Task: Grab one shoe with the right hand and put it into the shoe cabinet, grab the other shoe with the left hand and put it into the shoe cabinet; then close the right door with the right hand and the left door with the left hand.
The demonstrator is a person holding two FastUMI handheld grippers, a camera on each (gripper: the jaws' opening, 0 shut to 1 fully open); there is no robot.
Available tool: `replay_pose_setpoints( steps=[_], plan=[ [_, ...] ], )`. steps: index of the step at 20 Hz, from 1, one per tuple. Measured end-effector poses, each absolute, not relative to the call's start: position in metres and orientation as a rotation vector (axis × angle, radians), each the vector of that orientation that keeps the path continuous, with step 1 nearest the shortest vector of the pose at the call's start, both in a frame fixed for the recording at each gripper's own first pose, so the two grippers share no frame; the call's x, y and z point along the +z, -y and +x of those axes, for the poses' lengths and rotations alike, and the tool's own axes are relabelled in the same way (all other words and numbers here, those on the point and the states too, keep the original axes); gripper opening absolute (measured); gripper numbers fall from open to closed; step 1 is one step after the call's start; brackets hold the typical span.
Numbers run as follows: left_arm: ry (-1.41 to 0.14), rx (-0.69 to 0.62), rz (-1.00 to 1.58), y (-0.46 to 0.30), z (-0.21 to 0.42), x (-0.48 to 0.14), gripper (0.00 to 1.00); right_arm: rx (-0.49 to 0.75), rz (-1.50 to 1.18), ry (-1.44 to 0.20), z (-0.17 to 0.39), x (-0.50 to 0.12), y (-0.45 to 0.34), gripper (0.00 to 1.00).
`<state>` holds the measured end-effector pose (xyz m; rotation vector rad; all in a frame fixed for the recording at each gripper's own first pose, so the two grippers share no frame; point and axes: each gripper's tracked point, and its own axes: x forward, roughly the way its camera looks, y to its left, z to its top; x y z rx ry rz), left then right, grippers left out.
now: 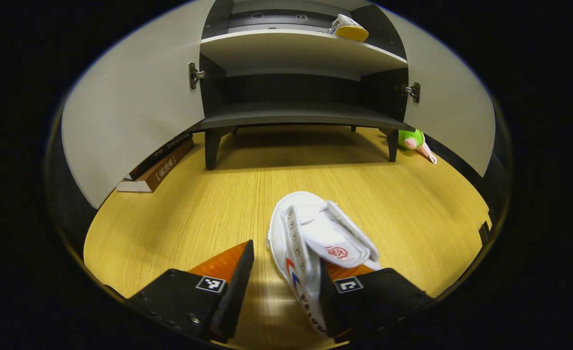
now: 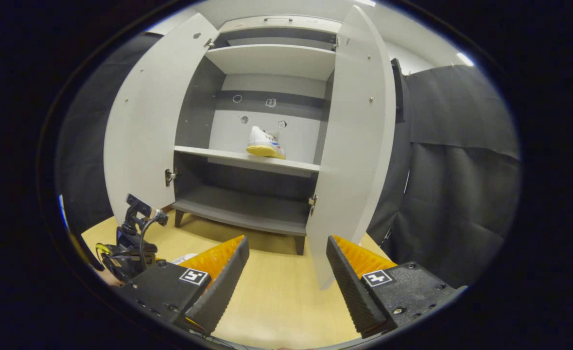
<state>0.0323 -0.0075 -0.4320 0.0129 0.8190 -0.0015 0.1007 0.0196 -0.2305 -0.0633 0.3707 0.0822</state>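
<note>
White canvas shoe [image 1: 315,243] lies on the wooden floor [image 1: 194,209] between the left gripper's [image 1: 286,287] parted fingers, its side against one finger, not clamped. Right gripper [image 2: 286,272] hangs spread, holding nothing. Beyond stands the shoe cabinet [image 2: 262,165], both doors open, the other shoe [image 2: 265,143] near its middle shelf's right edge.

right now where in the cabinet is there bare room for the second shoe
The middle shelf is bare left of the first shoe, which sits toward its right end. The bottom shelf is bare across its width. The second shoe lies on the floor by the left gripper.
</note>
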Motion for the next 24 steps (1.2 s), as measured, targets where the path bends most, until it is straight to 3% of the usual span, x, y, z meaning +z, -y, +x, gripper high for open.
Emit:
replay_pose_setpoints(
  steps=[1, 2, 3, 4, 6, 8, 13, 24],
  plan=[
    [-0.812, -0.001, 0.021, 0.01, 0.033, -0.433, 0.56, 0.082, -0.066, -0.373, 0.101, -0.231, -0.02, 1.0],
    [-0.8, 0.007, 0.041, 0.009, 0.035, -0.434, 0.28, 0.084, -0.068, -0.375, 0.101, -0.232, -0.02, 1.0],
    [-0.792, 0.029, 0.067, 0.005, 0.038, -0.44, 0.27, 0.085, -0.068, -0.378, 0.101, -0.233, -0.021, 1.0],
    [-0.787, 0.031, 0.069, 0.005, 0.036, -0.437, 0.18, 0.087, -0.068, -0.38, 0.1, -0.235, -0.02, 1.0],
    [-0.777, 0.038, 0.065, 0.001, 0.036, -0.436, 0.15, 0.089, -0.07, -0.385, 0.1, -0.237, -0.021, 1.0],
    [-0.772, 0.031, 0.049, 0.002, 0.036, -0.436, 0.01, 0.093, -0.069, -0.388, 0.1, -0.239, -0.022, 1.0],
    [-0.721, 0.05, 0.036, -0.003, 0.035, -0.405, 0.0, 0.103, -0.065, -0.387, 0.099, -0.239, -0.025, 1.0],
    [-0.524, 0.054, -0.001, -0.011, 0.045, -0.236, 0.0, 0.151, -0.054, -0.334, 0.093, -0.223, -0.046, 1.0]
  ],
)
